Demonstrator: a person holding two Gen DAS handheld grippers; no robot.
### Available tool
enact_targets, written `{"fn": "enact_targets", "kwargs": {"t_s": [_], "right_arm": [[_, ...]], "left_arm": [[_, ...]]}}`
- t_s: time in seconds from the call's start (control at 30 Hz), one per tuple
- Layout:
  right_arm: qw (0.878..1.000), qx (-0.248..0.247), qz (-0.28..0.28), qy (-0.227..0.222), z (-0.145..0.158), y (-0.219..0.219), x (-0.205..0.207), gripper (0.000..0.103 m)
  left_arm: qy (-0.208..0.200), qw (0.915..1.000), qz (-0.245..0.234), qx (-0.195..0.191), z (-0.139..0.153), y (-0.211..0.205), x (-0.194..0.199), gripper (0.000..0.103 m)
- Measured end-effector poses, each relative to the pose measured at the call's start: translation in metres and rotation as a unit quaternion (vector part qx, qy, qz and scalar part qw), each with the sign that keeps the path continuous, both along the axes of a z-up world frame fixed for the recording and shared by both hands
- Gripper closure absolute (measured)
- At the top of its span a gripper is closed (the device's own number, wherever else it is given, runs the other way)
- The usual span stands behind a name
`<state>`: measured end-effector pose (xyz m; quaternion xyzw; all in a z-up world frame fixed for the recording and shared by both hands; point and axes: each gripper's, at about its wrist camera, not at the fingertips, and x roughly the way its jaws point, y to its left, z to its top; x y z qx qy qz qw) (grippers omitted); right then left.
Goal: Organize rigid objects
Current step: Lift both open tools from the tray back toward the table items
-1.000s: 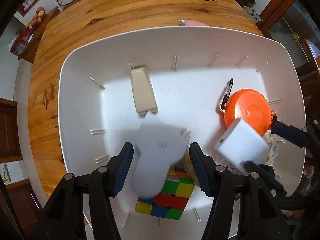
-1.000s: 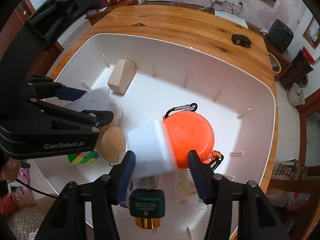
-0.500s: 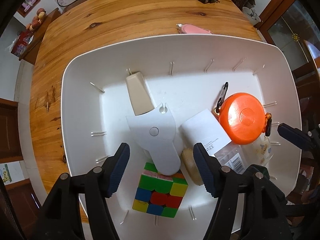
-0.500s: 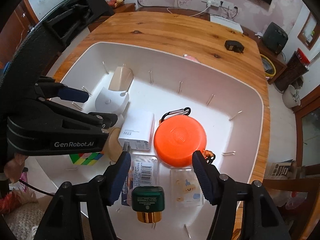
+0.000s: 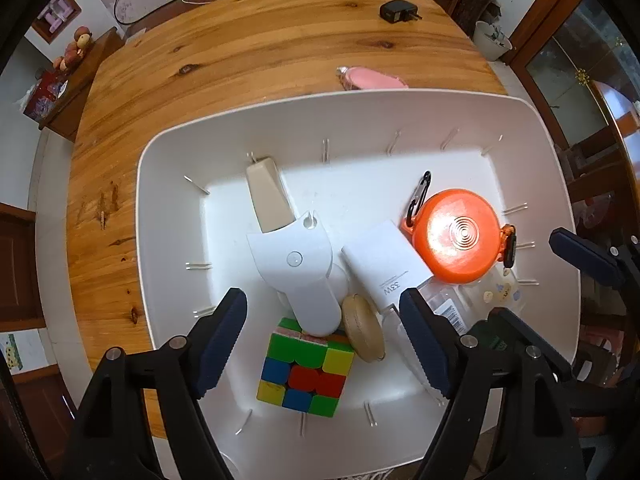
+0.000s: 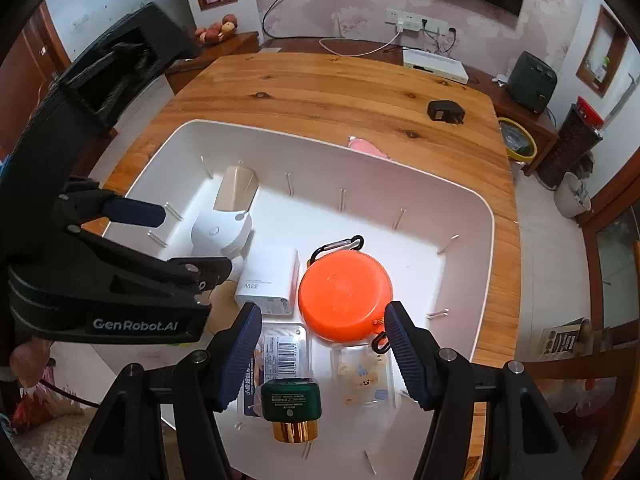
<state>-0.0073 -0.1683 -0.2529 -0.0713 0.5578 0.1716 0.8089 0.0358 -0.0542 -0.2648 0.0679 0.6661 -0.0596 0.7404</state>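
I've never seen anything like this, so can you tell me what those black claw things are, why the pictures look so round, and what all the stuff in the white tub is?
Those claws are two hand-held grippers that a person squeezes, like big tongs. Each carries a camera with a bulging lens, which bends the picture round.

One picture looks along the left gripper, the other along the right gripper. Both are open and hold nothing.

Below them a white tub sits on a wooden table. Inside are a colourful puzzle cube, a white gadget whose end rests on it, a white charger box, an orange round case, a beige block and a green jar with a gold bottom. A pink thing and a black plug lie outside.
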Motion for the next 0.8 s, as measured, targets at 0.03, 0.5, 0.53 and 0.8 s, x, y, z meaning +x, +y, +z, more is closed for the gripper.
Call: {"fn": "enact_targets", "kwargs": {"t_s": [0.03,0.5,0.53,0.8], "right_arm": [[1.0,0.001,-0.001,-0.001,0.001,-0.001,0.0,0.038],[0.998,-0.006,-0.025,-0.059,0.034,-0.019,0.006,0.038],[0.998,-0.005,-0.027,-0.062,0.036,-0.02,0.006,0.038],[0.996,0.001,-0.049,-0.081,0.052,-0.037,0.024,0.038]], "left_arm": [[-0.003,1.0,0.0,-0.001,0.002,0.0,0.0,0.022],[-0.066,0.9975,-0.012,-0.026,0.07,-0.015,0.016,0.018],[-0.07,0.9971,-0.014,-0.026,0.074,-0.017,0.018,0.018],[-0.124,0.991,-0.046,-0.019,0.124,-0.035,0.043,0.018]]}}
